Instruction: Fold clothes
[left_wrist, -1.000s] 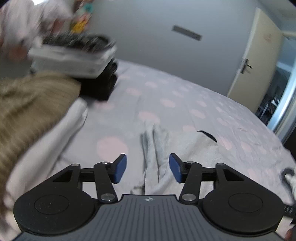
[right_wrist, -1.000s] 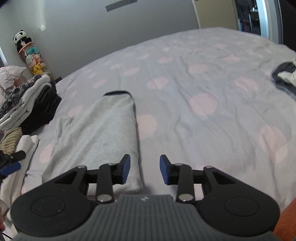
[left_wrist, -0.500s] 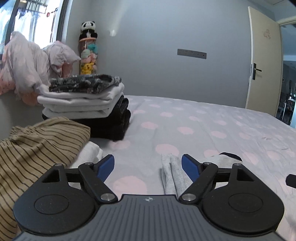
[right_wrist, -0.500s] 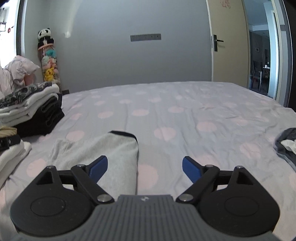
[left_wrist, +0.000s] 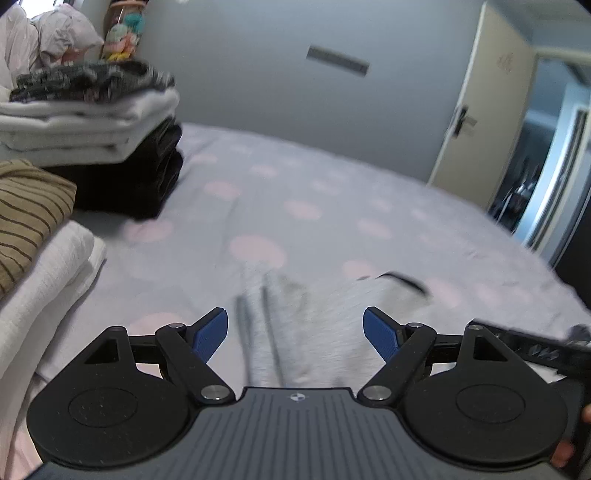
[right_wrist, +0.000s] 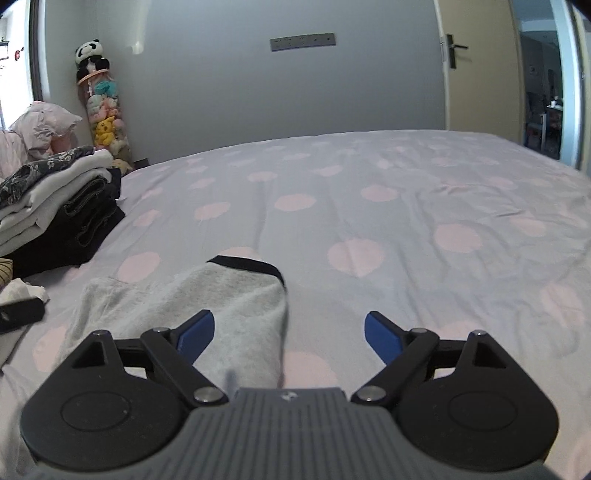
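Both tools lower now, nr garment (right_wrist: 207, 306).

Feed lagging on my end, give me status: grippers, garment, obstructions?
Left gripper open, empty. Right gripper open, empty. Grey garment folded lengthwise, flat on bed, ungripped. Folded stack off left, not in the way.

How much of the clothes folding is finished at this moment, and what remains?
Done: a folded stack sits at the bed's left side, with a striped garment nearby. In hand: nothing; the left gripper and right gripper are open over the partly folded grey garment. Left: finishing that garment.
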